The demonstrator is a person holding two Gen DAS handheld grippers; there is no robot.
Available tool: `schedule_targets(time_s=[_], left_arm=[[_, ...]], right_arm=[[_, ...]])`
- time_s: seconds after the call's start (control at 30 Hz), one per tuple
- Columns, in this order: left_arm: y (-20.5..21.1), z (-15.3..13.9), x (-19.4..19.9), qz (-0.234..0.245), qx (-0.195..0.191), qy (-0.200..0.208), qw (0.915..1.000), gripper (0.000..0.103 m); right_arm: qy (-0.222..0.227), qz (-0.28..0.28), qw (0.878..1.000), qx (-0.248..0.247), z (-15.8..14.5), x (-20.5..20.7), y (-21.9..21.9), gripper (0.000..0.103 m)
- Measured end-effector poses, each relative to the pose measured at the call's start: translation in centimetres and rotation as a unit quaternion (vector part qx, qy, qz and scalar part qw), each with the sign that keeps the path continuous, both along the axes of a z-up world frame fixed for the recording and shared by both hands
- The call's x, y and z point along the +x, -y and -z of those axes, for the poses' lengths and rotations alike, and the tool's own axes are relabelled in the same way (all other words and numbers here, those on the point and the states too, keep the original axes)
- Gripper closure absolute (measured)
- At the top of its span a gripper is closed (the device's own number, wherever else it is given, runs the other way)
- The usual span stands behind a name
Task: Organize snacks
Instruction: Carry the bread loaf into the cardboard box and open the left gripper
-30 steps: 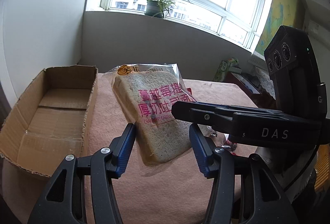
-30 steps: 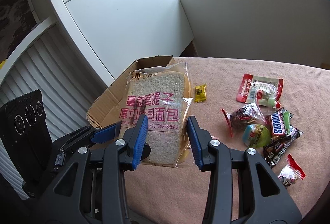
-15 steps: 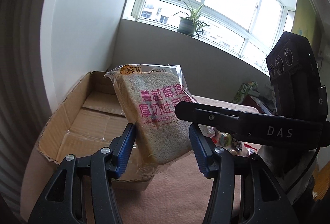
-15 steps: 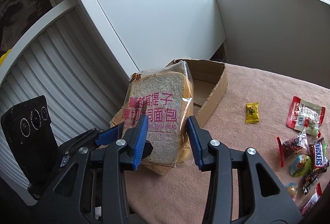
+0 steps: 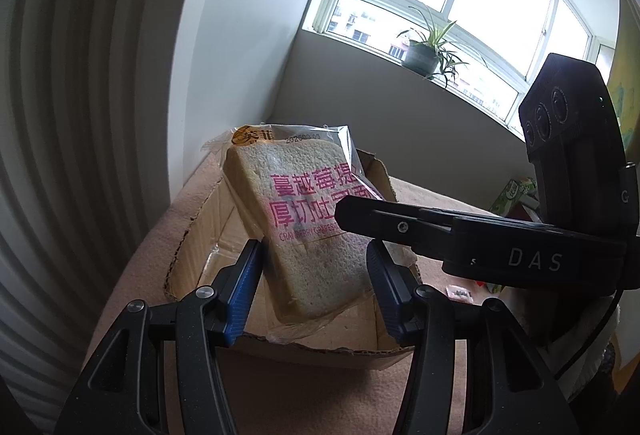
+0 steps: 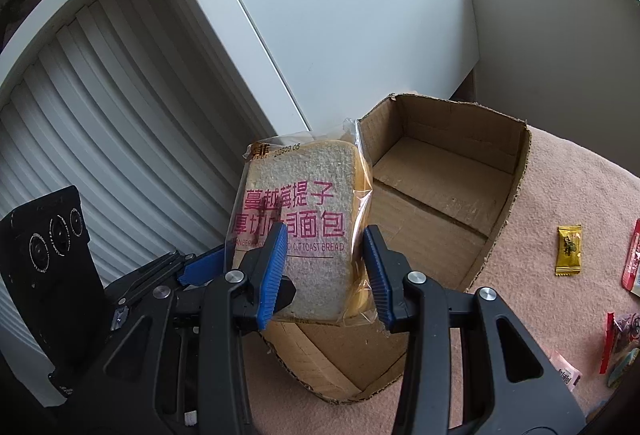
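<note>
Pink cloth (image 6: 568,203) covers the table, with a white panel wall and a bright window behind. Compared with a second ago, the cardboard box (image 6: 444,195), then off to the side, now lies directly beneath the bagged bread (image 5: 308,231); both hands have carried the bread across the cloth and over the box's open top, and neither grip has changed.

From the left wrist, the potted plant (image 5: 424,55) on the sill shows in full, and the right gripper's black finger crosses in front of the bread's printed face. From the right wrist alone, the loose snacks appear on the cloth right of the box: a yellow sachet (image 6: 568,251) and red wrappers (image 6: 632,259) at the frame edge. That view also shows the box floor bare.

Left gripper (image 5: 314,287): jaws partly open, blue pads pressed on the two edges of the bread's lower part. Right gripper (image 6: 326,275): jaws likewise partly open, pads clamped on the lower part of the same bag. Bread held upright, slightly tilted, clear of the box floor.
</note>
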State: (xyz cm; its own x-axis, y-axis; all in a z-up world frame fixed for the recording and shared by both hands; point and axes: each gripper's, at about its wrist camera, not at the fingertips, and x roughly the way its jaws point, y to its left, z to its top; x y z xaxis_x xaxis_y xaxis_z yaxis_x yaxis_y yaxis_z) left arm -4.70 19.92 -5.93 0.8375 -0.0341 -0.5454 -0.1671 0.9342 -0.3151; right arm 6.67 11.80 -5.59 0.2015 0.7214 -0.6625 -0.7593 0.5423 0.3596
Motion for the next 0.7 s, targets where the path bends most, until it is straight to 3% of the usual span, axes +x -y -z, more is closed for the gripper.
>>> schedule_targets(time_s=[0.27, 0.37, 0.47, 0.7], left_arm=[[-1.3, 0.7, 0.3, -0.035, 0.014, -0.01, 0.9992, 0.051], [-1.6, 0.4, 0.2, -0.037, 0.011, -0.005, 0.9993, 0.051], [-1.2, 0.1, 0.1, -0.035, 0.01, 0.001, 0.9994, 0.051], [0.4, -0.4, 0.5, -0.019, 0.013, 0.01, 0.9997, 0.051]], right_arm=[[0.005, 0.017, 1.0, -0.005, 0.8, 0.7, -0.6, 0.059], [0.01, 0.024, 1.0, -0.001, 0.5, 0.7, 0.1, 0.057], [0.02, 0.031, 0.999, -0.001, 0.1, 0.7, 1.2, 0.045], [0.039, 0.054, 0.998, -0.003, -1.3, 0.7, 4.3, 0.043]])
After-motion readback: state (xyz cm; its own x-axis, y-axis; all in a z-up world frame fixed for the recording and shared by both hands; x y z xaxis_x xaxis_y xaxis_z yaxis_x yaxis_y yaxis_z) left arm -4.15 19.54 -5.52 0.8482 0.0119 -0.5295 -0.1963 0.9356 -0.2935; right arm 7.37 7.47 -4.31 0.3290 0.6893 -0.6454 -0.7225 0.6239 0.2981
